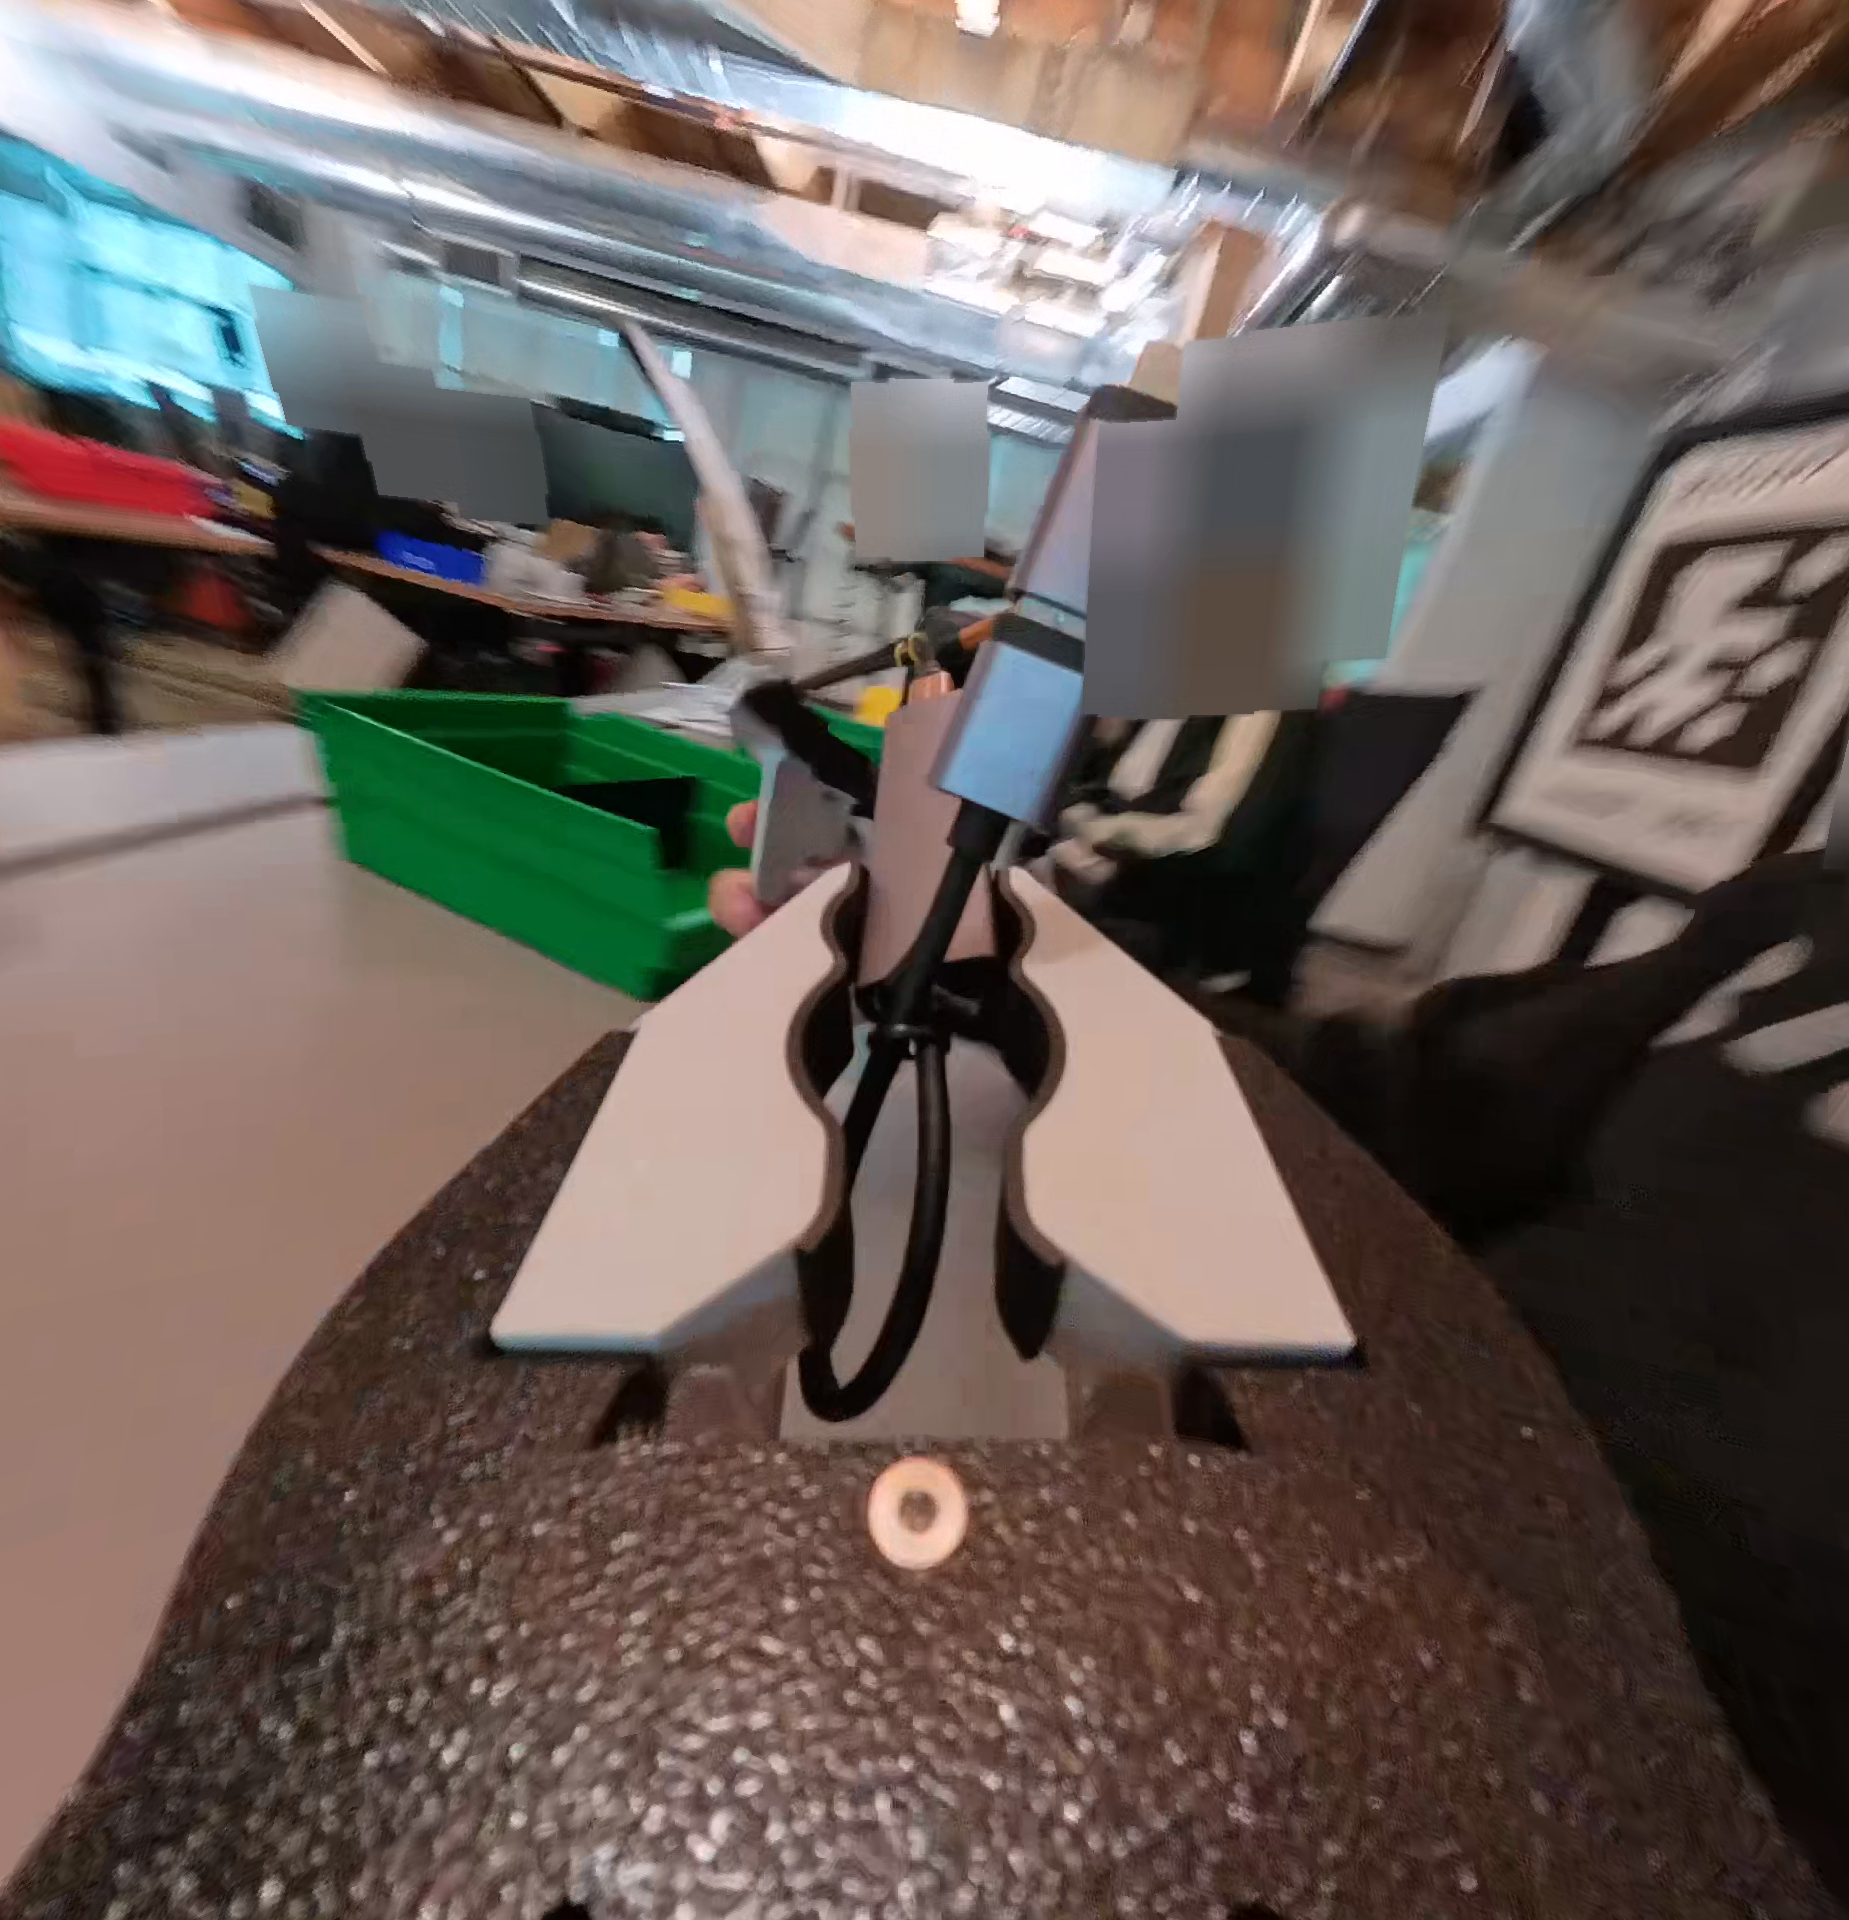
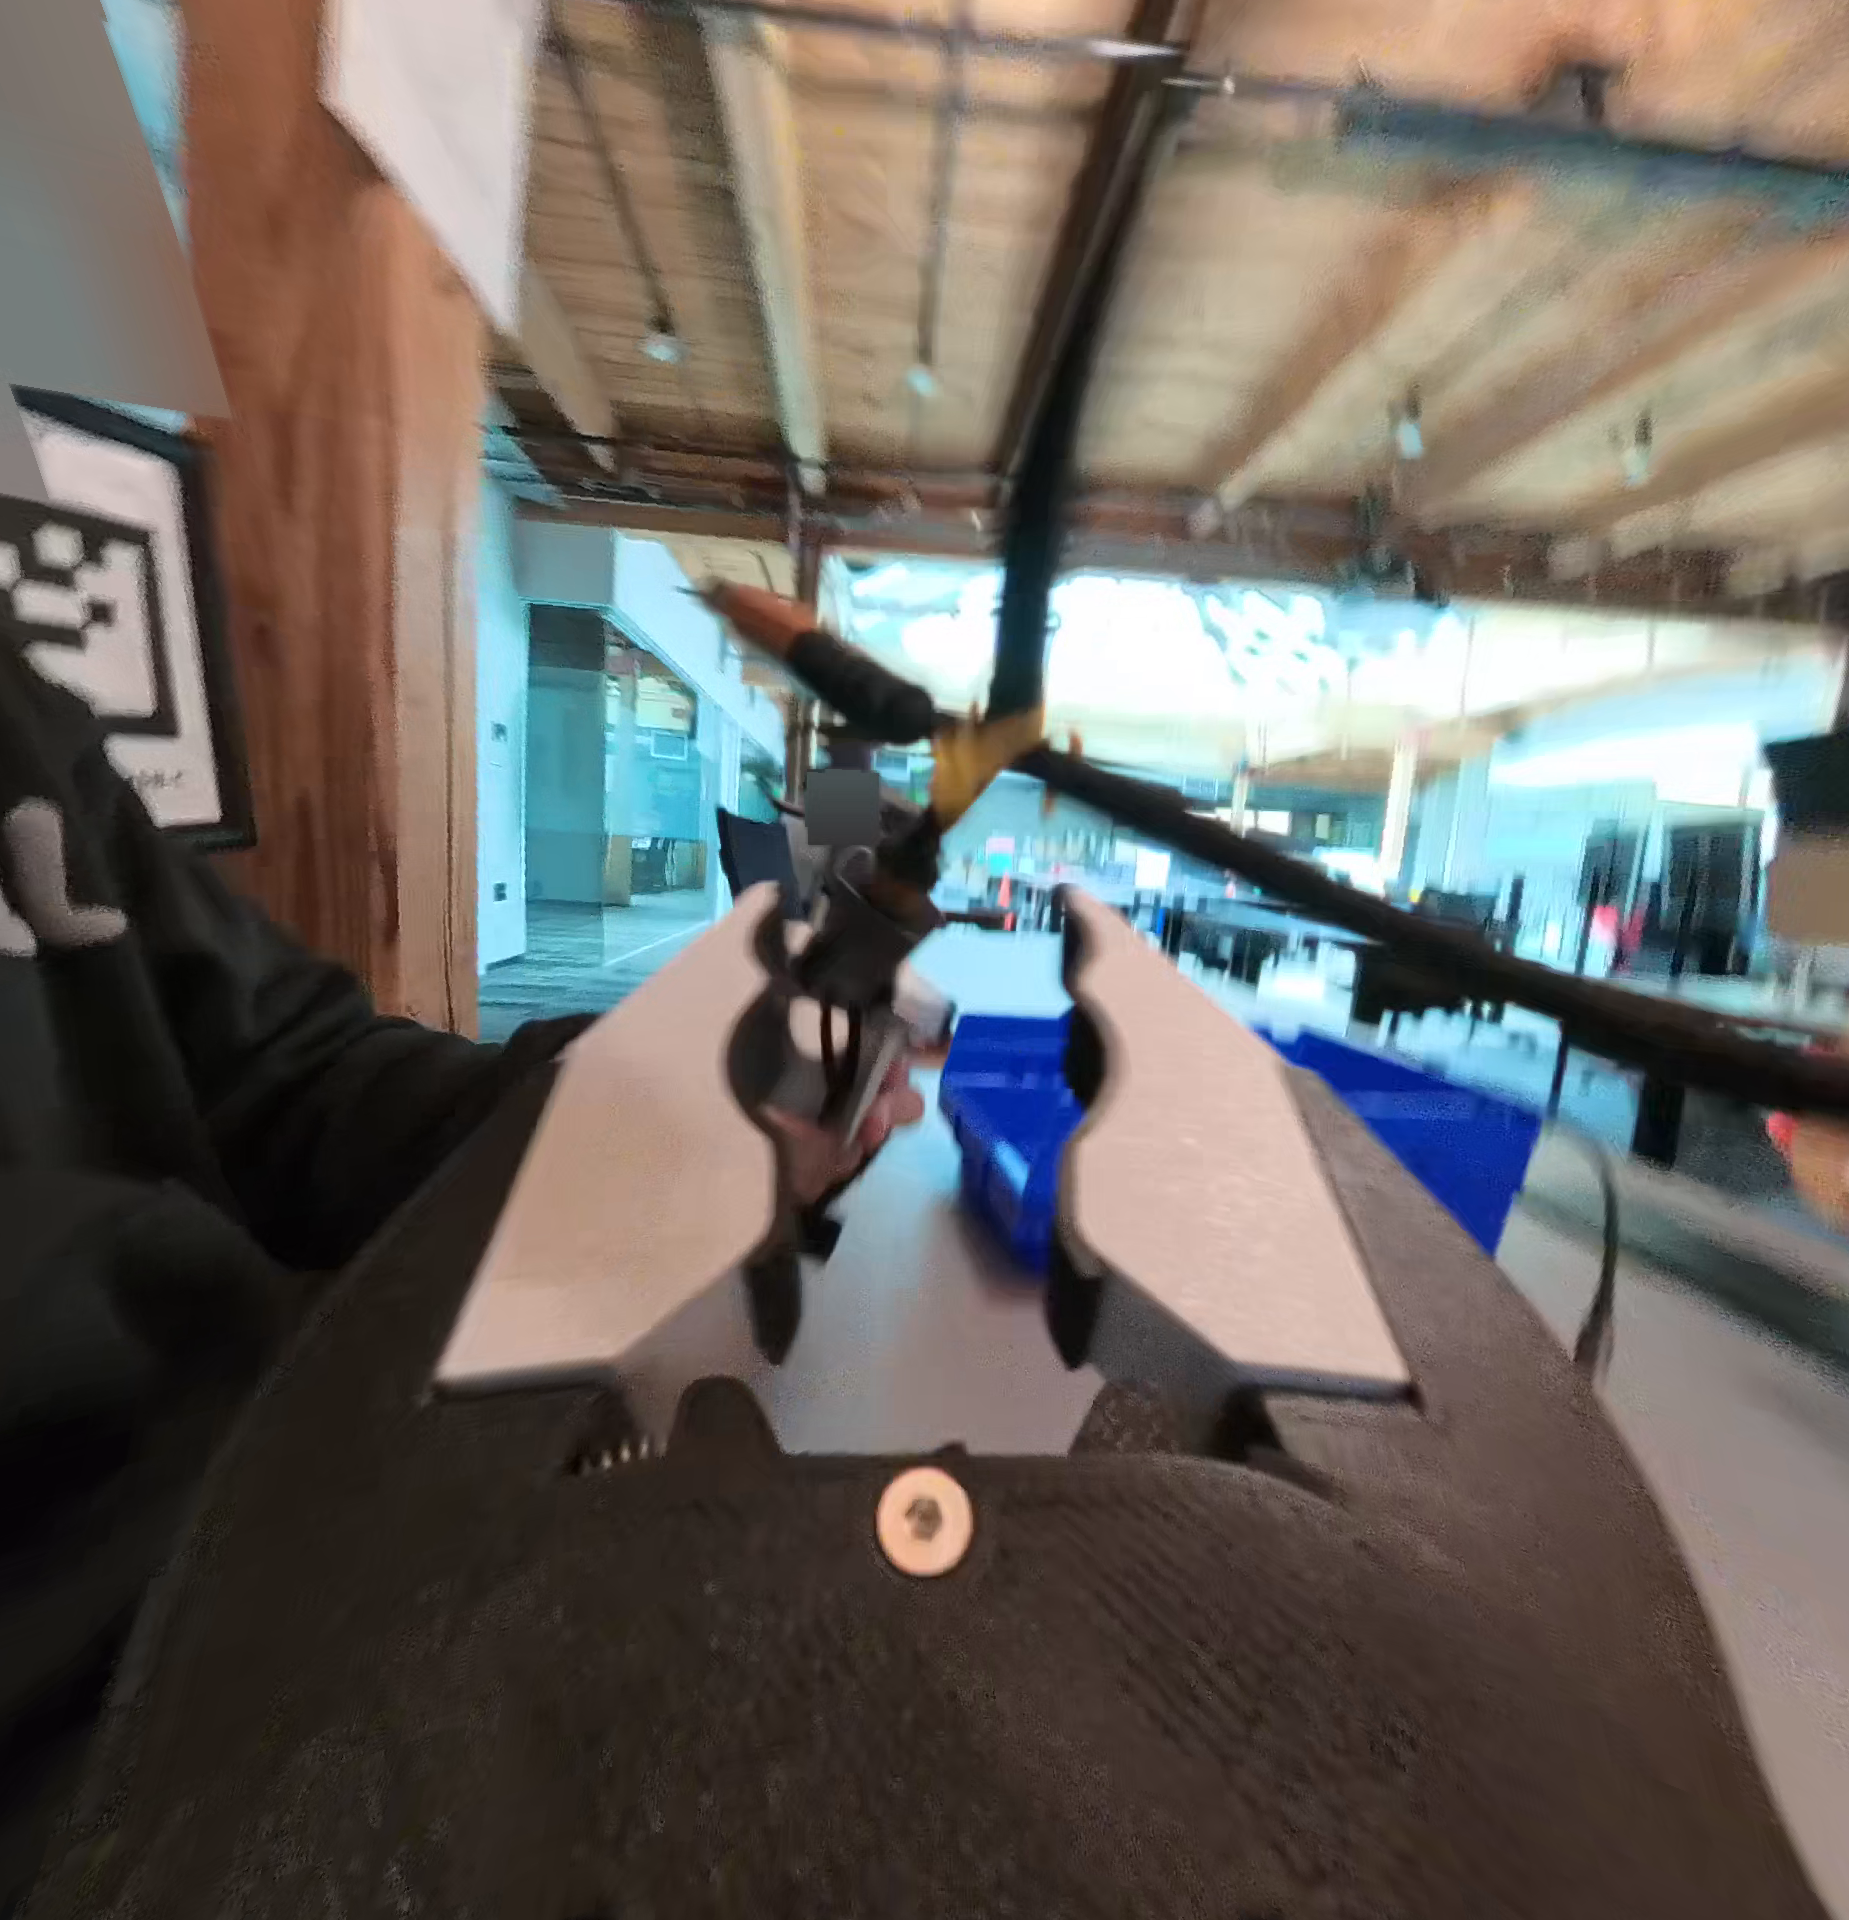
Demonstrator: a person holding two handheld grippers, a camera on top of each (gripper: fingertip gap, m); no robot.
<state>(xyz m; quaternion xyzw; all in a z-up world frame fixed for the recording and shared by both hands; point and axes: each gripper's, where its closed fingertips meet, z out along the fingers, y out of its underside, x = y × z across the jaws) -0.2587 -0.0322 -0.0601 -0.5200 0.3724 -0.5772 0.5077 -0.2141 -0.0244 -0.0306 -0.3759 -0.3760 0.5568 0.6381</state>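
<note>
Table [image 1: 172, 1039]: I see a pale tabletop running under both grippers; in the right wrist view it shows between and beyond the fingers.
Green bin [image 1: 504, 831]: from my left camera it sits on the table, ahead and to the left of the fingers, with a dark piece lying inside.
Blue bin [image 2: 1398, 1132]: from my right camera it sits on the table just past the fingertips, to the right of centre.
Person's sleeve [image 2: 172, 1039]: a dark sleeve fills the left of my right view, and its hand [image 2: 847, 1127] shows beyond my left-hand finger, wrapped around a small grey and black part.
Left gripper [image 1: 925, 914]: I read it as closed on the grey adapter, its fingers nearly meeting around the piece.
Right gripper [image 2: 915, 925]: the fingers stand apart with nothing between them; I read it as open.
Grey adapter [image 1: 1013, 717]: a metallic grey block rising tilted out of my left fingertips, well above the table.
Black cable [image 1: 904, 1195]: it leaves the adapter's lower end and loops down between my left fingers.
Black rods [image 2: 1315, 883]: thin dark rods cross in the air past my right fingertips, bound at the crossing by a yellowish wrap; too blurred for me to tell more.
</note>
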